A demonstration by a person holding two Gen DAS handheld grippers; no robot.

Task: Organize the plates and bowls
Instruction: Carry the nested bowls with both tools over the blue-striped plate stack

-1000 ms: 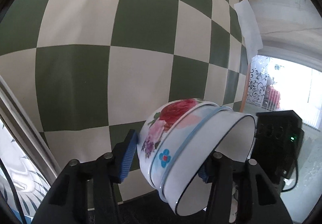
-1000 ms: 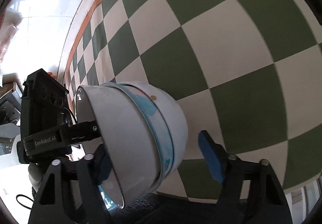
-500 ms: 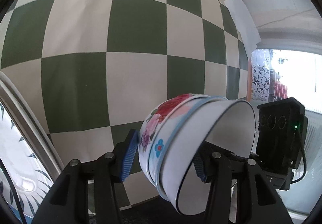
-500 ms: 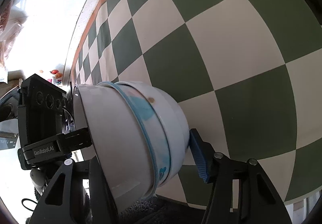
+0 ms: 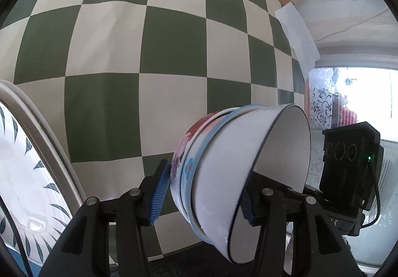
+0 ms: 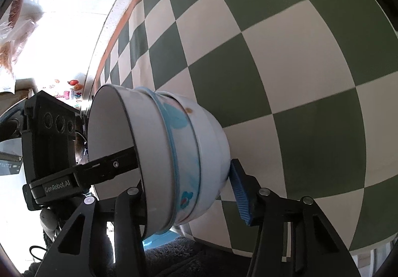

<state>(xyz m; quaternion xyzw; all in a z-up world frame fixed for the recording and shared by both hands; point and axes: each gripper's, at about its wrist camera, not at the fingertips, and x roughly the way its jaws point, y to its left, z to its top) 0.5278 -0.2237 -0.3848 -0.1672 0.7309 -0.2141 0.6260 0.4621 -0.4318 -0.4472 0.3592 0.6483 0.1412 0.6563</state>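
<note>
Three nested bowls [image 5: 223,167] are tilted on their side above the checkered cloth: a plain white one with a dark rim on the open side, a blue-rimmed one in the middle, a rose-patterned one outermost. My left gripper [image 5: 202,196] is shut on the stack, one blue pad on the rose bowl's base, the other inside the white bowl. The same stack shows in the right wrist view [image 6: 171,165]. My right gripper [image 6: 191,198] is shut on it from the opposite side. A white plate with dark leaf marks [image 5: 27,172] stands at the far left.
A green and cream checkered cloth [image 5: 139,58] fills the background in both views. A bright window with lace curtain [image 5: 323,107] is at the right. A dark grey mat [image 6: 189,257] lies below the grippers. A white paper slip [image 5: 297,35] sits at the cloth's edge.
Both grippers have moved with the stack. The right gripper's outer pad has closed in onto the outermost bowl. The leaf-patterned plate has come into the left wrist view.
</note>
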